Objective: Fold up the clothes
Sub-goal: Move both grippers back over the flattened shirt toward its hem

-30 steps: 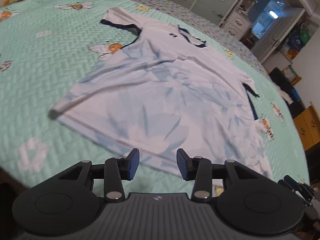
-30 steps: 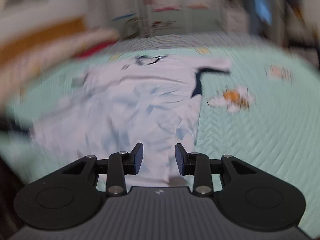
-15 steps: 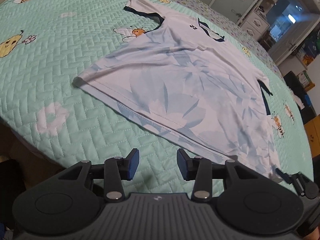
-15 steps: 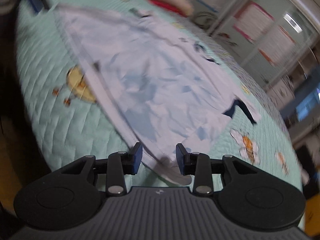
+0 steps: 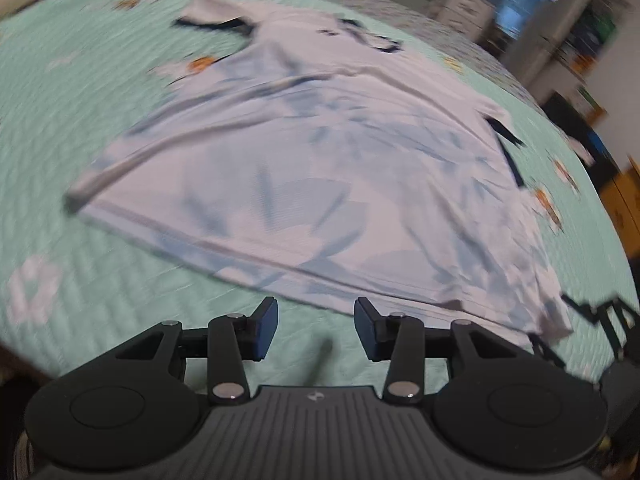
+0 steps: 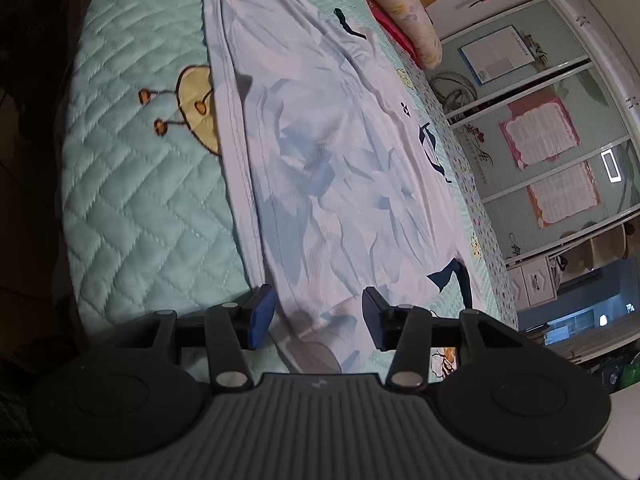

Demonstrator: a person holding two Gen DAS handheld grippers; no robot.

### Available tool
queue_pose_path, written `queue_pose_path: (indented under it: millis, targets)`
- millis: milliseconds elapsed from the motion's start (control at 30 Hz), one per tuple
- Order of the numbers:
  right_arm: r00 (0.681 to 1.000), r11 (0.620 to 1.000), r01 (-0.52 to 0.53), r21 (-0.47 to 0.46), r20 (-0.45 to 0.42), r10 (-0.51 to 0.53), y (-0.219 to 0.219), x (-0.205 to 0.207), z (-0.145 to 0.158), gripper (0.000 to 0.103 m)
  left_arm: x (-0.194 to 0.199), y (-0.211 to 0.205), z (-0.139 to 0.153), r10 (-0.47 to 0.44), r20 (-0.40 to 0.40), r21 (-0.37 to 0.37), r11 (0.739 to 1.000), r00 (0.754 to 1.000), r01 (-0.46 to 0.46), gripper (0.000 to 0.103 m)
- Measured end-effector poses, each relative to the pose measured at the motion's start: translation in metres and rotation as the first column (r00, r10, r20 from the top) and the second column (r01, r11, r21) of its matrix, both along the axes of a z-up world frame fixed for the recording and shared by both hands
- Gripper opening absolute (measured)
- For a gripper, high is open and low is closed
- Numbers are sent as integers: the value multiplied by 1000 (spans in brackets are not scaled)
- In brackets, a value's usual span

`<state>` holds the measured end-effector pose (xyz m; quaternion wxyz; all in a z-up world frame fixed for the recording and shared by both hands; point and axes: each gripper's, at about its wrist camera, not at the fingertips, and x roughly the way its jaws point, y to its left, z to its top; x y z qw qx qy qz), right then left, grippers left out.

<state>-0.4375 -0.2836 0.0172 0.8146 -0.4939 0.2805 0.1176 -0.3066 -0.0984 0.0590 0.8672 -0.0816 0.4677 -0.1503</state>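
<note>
right gripper straddles the hem corner

the shirt (image 6: 340, 168) lies flat on the quilted bedspread (image 6: 132, 184), long axis running from hem to collar, away from both tools. the right gripper (image 6: 318, 318), jaws apart, has the near hem corner between its fingers. the left gripper (image 5: 316, 328), jaws apart and empty, hovers just short of the hem, so the right is nearer.

Smooth, thin cloth shirt (image 6: 340, 168) lies on a quilted, stitched fabric bedspread (image 6: 132, 200).

Left gripper (image 5: 316, 328), right gripper (image 6: 318, 318) — jaws apart.
</note>
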Motion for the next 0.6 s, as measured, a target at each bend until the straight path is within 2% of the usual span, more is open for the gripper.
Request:
queue_pose_path:
  millis: [167, 333, 433, 533, 600]
  targets:
    - [999, 1000, 7, -14, 40, -6, 6, 7, -4, 49, -7, -27, 0, -109, 42, 82, 991, 993, 105, 46]
    - [999, 999, 31, 7, 32, -31, -3, 0, 0, 49, -8, -26, -6, -105, 22, 93, 990, 994, 102, 47]
    - [998, 998, 53, 25, 26, -53, -14, -2, 0, 49, -10, -31, -9, -112, 34, 135, 985, 993, 106, 47]
    - [997, 997, 62, 44, 32, -64, -15, 1, 0, 48, -15, -44, -6, -167, 80, 191, 970, 983, 149, 47]
    - [997, 998, 61, 32, 47, -62, -13, 4, -2, 47, -19, -55, -4, -220, 123, 245, 952, 968, 186, 47]
